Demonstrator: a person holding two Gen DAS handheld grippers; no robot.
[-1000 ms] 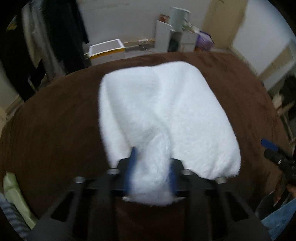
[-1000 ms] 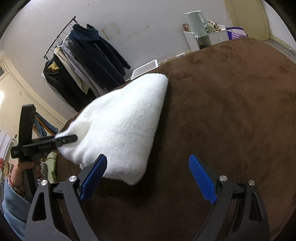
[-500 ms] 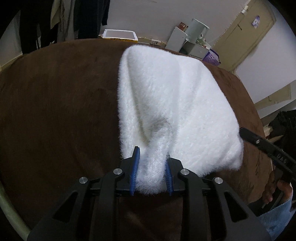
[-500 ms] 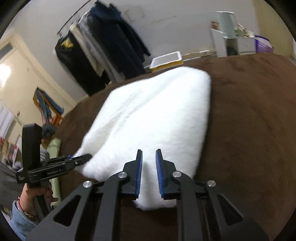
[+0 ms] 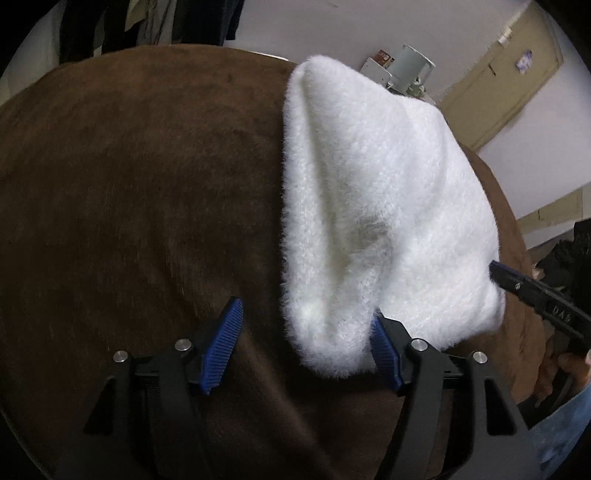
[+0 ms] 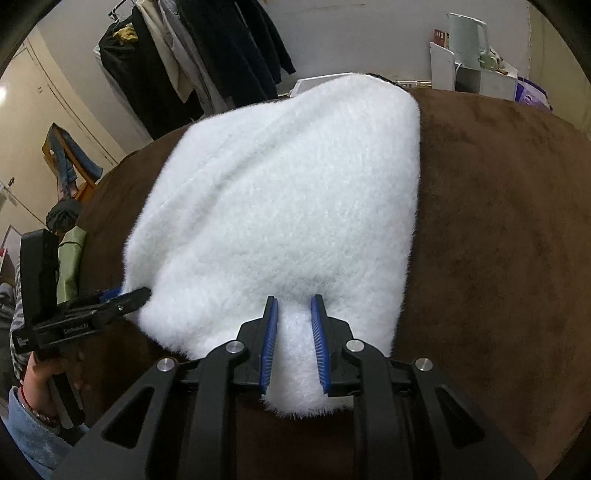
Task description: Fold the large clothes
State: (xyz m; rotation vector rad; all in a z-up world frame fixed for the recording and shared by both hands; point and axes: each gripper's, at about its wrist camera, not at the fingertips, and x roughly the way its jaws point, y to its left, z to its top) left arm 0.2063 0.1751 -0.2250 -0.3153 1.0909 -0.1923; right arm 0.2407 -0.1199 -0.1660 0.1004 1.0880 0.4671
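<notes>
Folded white fleece garment lying on brown plush surface, nature of that surface (bed or covered worktop) not determinable. Garment set toward the right part of the surface in the left wrist view, long axis running from the near edge toward the far edge. Pile fluffy, top layer smooth with one shallow crease down the middle.

Left hand-held gripper: jaws spread wide. Near left corner of the garment lying between the blue pads; right pad touching or just beside the fleece, left pad well apart from it over bare brown plush. No grip on the cloth. Same gripper seen from the side in the right wrist view, tip at the garment's left near corner.

Right hand-held gripper: jaws drawn close together, pinching a tongue of the fleece at the garment's near edge, cloth bulging out below the pads. Tip of this gripper visible in the left wrist view at the garment's right near corner.

Surroundings: rack of dark hanging clothes against the wall beyond the far edge; white shelf unit with a pale kettle-like vessel at the far right; beige door behind the garment in the left wrist view.
</notes>
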